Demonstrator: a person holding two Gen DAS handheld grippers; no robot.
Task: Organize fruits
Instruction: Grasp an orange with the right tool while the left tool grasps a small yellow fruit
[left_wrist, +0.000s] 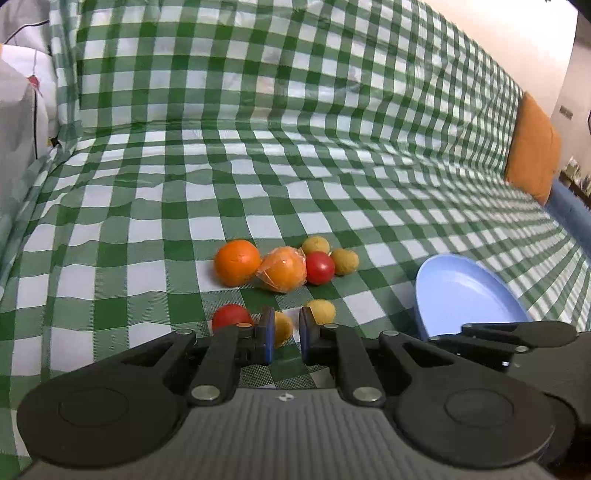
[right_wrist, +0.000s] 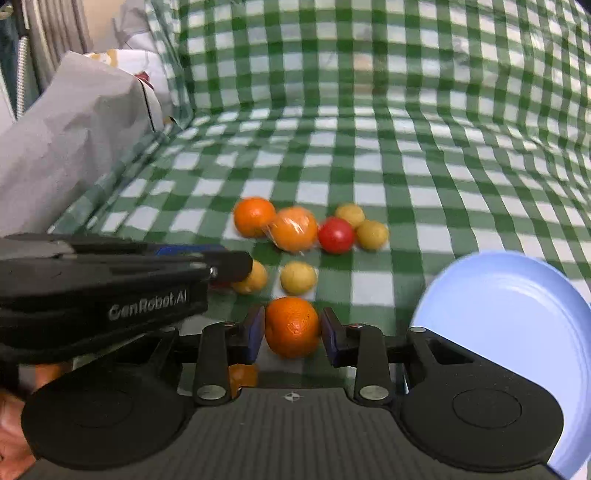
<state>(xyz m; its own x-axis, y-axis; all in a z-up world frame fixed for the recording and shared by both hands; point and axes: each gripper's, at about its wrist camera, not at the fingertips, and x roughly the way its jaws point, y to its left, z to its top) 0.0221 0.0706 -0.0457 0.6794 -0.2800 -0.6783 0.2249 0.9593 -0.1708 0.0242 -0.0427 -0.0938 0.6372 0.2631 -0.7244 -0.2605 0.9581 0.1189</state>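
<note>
My right tongs squeeze the round orange fruit by its fat middle, low over the green checked cloth, beside the blue plastic plate. It feels firm and smooth, so it could slip. My left tongs are nearly closed with nothing in them

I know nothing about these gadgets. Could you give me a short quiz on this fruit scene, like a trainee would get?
1. True or false: fruit already lies in the blue plate.
2. What does the right gripper hold? A) tomato B) orange C) plate
3. How many red fruits does the left wrist view show?
Key: 1 false; 2 B; 3 two.
</note>
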